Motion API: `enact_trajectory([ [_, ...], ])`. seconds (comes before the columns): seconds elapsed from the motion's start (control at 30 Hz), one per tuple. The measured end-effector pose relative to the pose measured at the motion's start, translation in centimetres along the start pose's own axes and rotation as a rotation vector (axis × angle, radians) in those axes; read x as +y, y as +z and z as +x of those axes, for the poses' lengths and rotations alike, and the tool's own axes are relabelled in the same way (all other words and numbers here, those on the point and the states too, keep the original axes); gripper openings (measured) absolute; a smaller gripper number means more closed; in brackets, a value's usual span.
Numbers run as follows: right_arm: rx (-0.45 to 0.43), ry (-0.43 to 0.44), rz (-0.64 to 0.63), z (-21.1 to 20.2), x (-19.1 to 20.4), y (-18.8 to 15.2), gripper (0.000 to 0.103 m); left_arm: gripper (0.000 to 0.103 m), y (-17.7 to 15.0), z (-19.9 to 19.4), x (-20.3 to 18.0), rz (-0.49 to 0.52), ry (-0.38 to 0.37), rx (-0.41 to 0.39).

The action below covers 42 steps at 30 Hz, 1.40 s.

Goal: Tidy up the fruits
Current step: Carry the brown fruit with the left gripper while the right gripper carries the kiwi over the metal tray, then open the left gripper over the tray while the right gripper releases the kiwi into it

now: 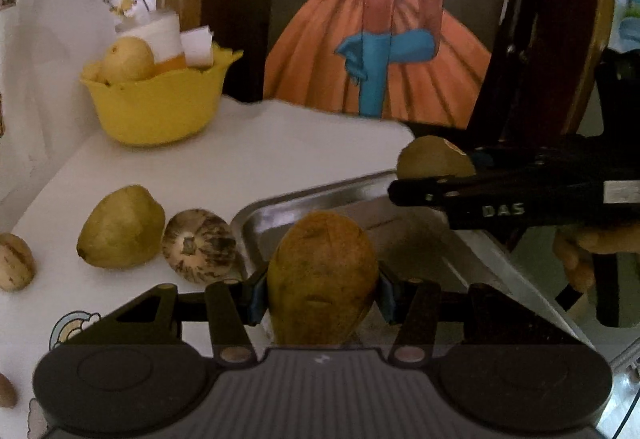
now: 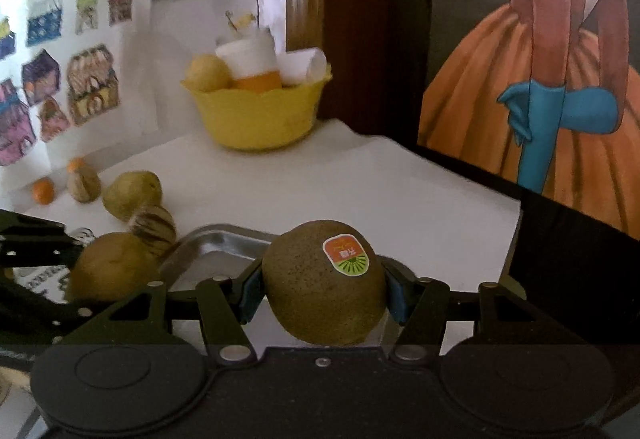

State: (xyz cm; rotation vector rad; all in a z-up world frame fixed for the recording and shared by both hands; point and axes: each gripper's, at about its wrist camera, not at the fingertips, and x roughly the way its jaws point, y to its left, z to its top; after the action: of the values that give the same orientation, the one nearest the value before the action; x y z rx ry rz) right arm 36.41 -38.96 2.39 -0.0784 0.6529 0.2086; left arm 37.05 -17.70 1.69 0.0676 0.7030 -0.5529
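Note:
My left gripper (image 1: 320, 297) is shut on a brown-orange oval fruit (image 1: 322, 275) and holds it over the near left part of a steel tray (image 1: 280, 207). My right gripper (image 2: 320, 291) is shut on a kiwi (image 2: 324, 283) with an orange-green sticker; the kiwi also shows in the left wrist view (image 1: 434, 157) above the tray's far right corner. The left-held fruit shows in the right wrist view (image 2: 112, 265). On the white table lie a green-yellow pear (image 1: 120, 227) and a striped melon-like fruit (image 1: 198, 247).
A yellow bowl (image 1: 160, 107) with a pear, a cup and paper stands at the back left. More small fruits lie at the left edge: striped ones (image 1: 14, 261) and two small oranges (image 2: 43, 191). A painting (image 1: 380, 51) leans behind the table.

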Motion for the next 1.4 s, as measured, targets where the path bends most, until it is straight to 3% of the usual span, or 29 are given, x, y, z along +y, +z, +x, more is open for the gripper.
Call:
enact_trajectory([
  [0.27,0.05,-0.013,-0.006,2.0,0.3,-0.4,0.061,0.057,0.5,1.5,0.1,0.011,0.006,0.096],
  [0.6,0.076,-0.034,-0.039,2.5,0.5,-0.9,0.062,0.057,0.5,1.7,-0.2,0.054,0.027,0.102],
  [0.97,0.07,-0.012,-0.044,2.5,0.1,-1.1,0.062,0.057,0.1,2.0,-2.3,0.219,0.017,0.121],
  [1.4,0.064,-0.01,-0.026,2.0,-0.2,-1.4,0.063,0.057,0.0,2.5,-2.9,0.261,0.014,0.18],
])
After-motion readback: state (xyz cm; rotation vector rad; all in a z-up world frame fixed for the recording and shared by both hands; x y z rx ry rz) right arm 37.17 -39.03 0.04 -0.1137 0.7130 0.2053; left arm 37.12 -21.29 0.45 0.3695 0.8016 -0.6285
